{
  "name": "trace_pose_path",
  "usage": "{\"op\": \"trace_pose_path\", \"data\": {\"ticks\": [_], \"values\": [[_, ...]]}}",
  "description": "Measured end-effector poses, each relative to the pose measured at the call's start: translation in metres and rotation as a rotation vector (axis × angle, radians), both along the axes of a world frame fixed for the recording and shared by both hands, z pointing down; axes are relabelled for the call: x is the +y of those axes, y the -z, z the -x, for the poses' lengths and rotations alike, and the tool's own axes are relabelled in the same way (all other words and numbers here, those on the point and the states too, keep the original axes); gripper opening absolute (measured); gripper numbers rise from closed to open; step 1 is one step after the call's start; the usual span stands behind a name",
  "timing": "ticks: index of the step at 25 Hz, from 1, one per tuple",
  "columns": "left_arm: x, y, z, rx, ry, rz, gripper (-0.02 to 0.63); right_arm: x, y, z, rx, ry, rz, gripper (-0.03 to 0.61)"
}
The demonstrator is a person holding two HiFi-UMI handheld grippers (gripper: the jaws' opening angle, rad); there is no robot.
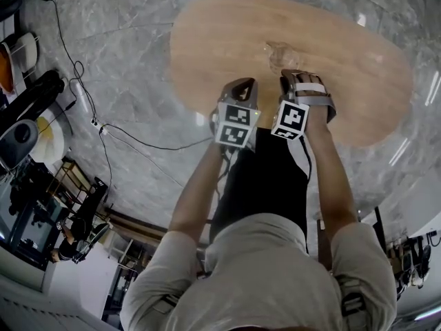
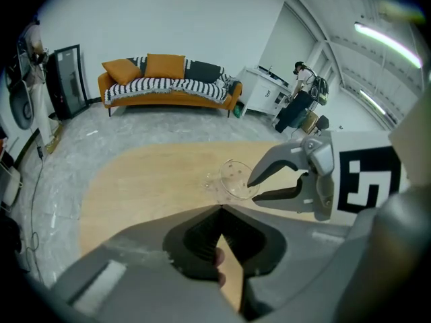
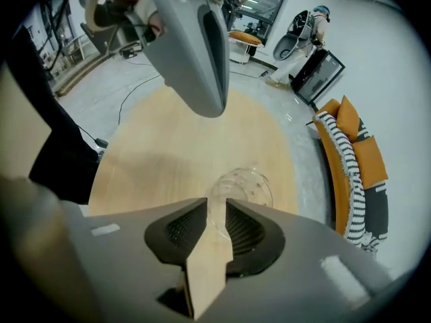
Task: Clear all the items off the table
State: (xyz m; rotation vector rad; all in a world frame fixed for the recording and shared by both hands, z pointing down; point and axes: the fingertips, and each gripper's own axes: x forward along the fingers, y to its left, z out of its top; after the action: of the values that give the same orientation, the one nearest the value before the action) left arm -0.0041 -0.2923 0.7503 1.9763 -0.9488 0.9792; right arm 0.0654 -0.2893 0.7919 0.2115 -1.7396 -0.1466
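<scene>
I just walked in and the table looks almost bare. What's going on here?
A person holding a gripper in each hand is clearing the wooden table. The only item on it is a clear glass. The right gripper has its jaws on either side of the glass's rim with a narrow gap, but it's unclear whether it is clamped yet. The left gripper waits beside it with its jaws together and nothing between them.
</scene>
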Motion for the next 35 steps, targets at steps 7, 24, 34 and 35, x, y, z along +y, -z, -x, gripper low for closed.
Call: {"op": "trace_pose_path", "data": {"ticks": [7, 24, 34, 35], "values": [[0.004, -0.003, 0.004, 0.017, 0.023, 0.004, 0.021, -0.003, -0.026, 0.008, 0.057, 0.065, -0.007, 0.089], [0.029, -0.013, 0.005, 0.028, 0.073, 0.027, 0.021, -0.003, -0.048, 0.010, 0.128, 0.111, -0.023, 0.083], [0.033, 0.005, 0.011, 0.043, 0.102, 0.020, 0.020, 0.002, -0.046, 0.010, 0.106, 0.101, 0.006, 0.041], [0.033, 0.007, 0.012, 0.042, 0.101, 0.016, 0.021, 0.001, -0.042, 0.011, 0.096, 0.088, -0.002, 0.040]]}}
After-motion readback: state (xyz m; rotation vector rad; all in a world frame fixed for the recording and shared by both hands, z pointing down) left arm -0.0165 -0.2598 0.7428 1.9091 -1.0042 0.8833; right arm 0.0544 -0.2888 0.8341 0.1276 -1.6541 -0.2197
